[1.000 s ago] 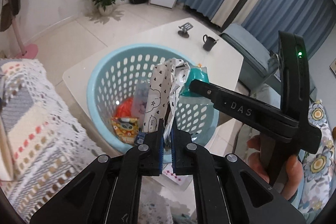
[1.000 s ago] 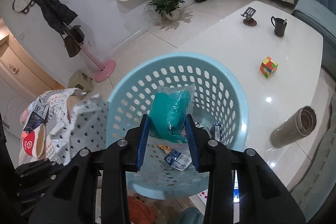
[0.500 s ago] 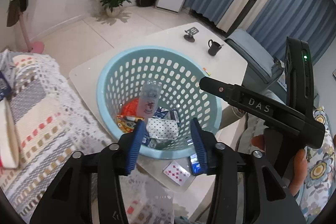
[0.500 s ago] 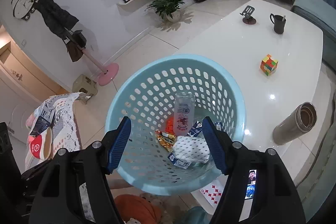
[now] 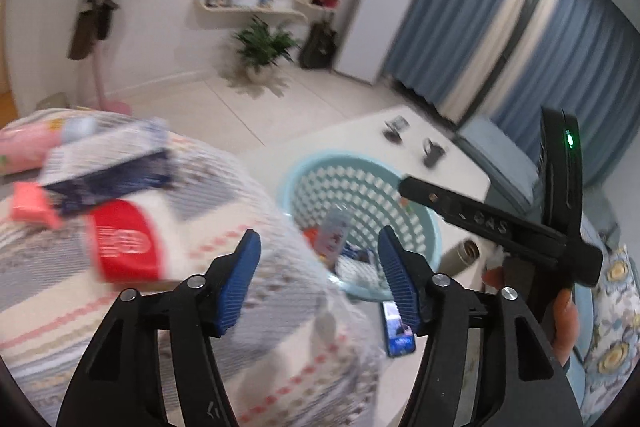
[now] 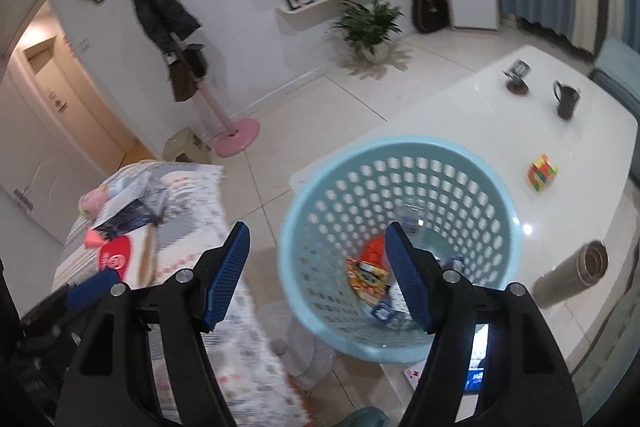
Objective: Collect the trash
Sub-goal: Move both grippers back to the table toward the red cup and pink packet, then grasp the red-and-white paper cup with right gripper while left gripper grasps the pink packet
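- Now, on the far left, a striped and patterned cloth-covered surface fills much more of the left wrist view than a second ago; it carries a red-and-white paper cup lying on its side beside a dark blue and white carton, both blurred.
- The left gripper, clamped a second ago on a white dotted wrapper, has just been opening: its blue-padded jaws stand well apart with nothing between them, and it hangs tilted downward over the cloth's edge.
- The wrapper now lies inside the pale blue perforated plastic basket, and so does the teal packet the right gripper held a second ago; the packet cannot be picked out among the blurred litter.
- The basket stands on the white glossy table, holding a clear plastic bottle, a red snack packet and a yellow printed packet.
- The right gripper has likewise been opening; its jaws are spread with nothing between them, angled down over the basket's near rim.
- At the right of the left wrist view, a hand grips the right gripper's black handle.
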The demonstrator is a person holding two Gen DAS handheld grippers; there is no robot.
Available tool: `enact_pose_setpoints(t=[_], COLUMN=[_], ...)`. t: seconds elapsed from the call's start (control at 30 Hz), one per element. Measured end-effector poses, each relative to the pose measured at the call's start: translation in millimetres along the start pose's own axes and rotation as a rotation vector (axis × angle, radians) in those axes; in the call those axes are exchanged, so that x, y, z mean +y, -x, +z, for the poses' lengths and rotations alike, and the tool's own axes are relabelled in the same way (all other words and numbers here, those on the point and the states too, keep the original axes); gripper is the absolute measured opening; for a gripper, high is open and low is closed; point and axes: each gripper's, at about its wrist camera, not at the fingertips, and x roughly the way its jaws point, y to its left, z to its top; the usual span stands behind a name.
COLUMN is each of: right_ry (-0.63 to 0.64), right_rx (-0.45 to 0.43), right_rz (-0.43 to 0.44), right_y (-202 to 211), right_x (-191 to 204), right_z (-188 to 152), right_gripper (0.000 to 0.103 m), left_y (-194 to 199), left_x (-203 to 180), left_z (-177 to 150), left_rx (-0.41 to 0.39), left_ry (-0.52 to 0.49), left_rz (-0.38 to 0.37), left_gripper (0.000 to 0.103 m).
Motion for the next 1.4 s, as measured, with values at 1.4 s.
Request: enact_pose_setpoints(t=[1.4], right_ry=[0.29], right_rx=[0.178], right_rz=[0.194], right_y=[-97], right_x=[212], right_z=[-55], right_gripper=[0.087], left_y=[17], left_x=[226], left_z=[20], left_rx=[-0.002], left_ry=[0.337], left_rz=[0.195], left_gripper=[0.052])
